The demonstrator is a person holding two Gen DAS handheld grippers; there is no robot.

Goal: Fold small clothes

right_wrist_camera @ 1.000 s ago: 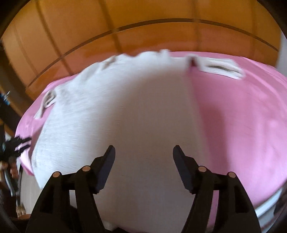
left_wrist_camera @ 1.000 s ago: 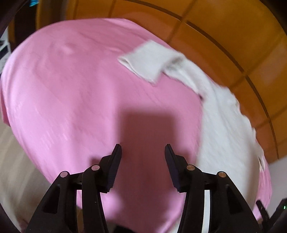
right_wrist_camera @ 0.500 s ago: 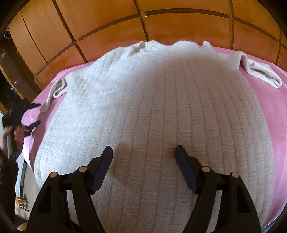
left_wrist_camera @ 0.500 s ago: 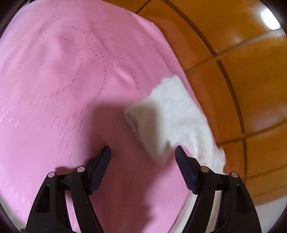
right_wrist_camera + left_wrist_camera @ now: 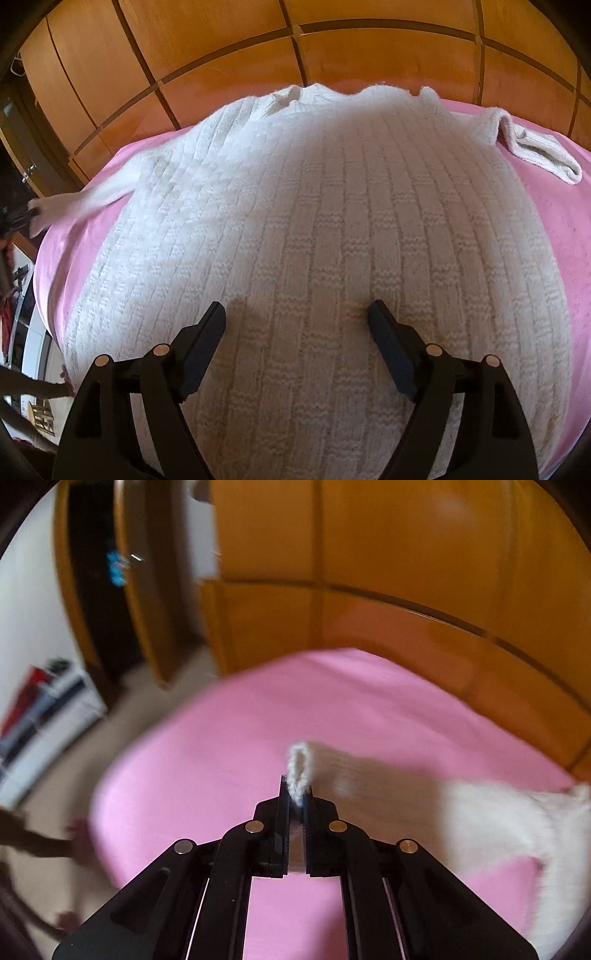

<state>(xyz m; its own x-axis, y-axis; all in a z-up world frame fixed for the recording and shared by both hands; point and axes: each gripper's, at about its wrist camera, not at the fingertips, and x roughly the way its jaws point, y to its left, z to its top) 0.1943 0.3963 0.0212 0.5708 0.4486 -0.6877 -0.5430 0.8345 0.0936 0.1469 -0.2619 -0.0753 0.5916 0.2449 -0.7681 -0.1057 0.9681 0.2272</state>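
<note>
A white knitted sweater (image 5: 314, 236) lies spread flat on a pink bed sheet (image 5: 554, 229). My left gripper (image 5: 296, 801) is shut on the cuff of the sweater's left sleeve (image 5: 388, 779), which it holds raised above the sheet; that sleeve also shows in the right wrist view (image 5: 81, 199), pulled out to the left. My right gripper (image 5: 295, 317) is open and empty, low over the sweater's body near its hem. The right sleeve (image 5: 532, 151) lies folded at the far right.
Orange wooden wardrobe panels (image 5: 258, 44) stand right behind the bed. An open doorway (image 5: 96, 602) and a white shelf unit (image 5: 40, 709) are to the left, past the bed's edge. Floor (image 5: 48, 812) lies left of the bed.
My left gripper has closed on the left sleeve's cuff and lifted it, pulling the sleeve outward to the left. My right gripper stays open over the sweater's body.
</note>
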